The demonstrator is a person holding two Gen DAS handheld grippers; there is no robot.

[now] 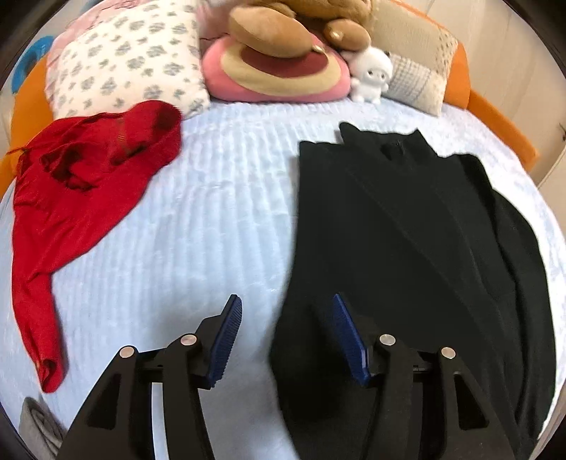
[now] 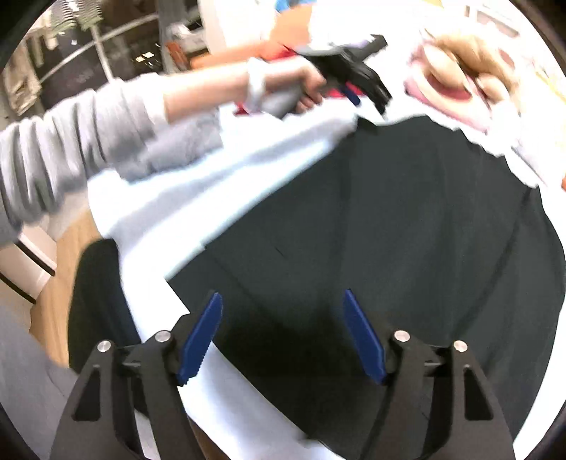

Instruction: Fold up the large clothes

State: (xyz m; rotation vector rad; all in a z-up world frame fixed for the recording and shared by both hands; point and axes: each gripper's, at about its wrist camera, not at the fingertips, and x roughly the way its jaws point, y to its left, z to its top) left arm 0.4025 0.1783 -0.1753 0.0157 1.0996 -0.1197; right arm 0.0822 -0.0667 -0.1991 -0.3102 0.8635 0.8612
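Note:
A large black garment [image 1: 417,247] lies flat and partly folded on the pale blue bedspread [image 1: 205,219], collar toward the pillows. My left gripper [image 1: 286,311] is open and empty, above the garment's lower left edge. My right gripper [image 2: 283,308] is open and empty over the same black garment [image 2: 389,226], near its near corner. The right wrist view is blurred; it shows the left gripper [image 2: 364,92] held in a hand with a grey sleeve, above the garment's far edge. A red garment [image 1: 70,198] lies crumpled at the bed's left.
Pillows and plush toys line the head of the bed: a flowered pillow [image 1: 131,60], a pink round cushion [image 1: 276,74], a brown plush [image 1: 300,32], a small white doll [image 1: 371,74]. An orange bed frame [image 1: 495,116] rims the bed. Wooden floor [image 2: 60,269] lies to the left.

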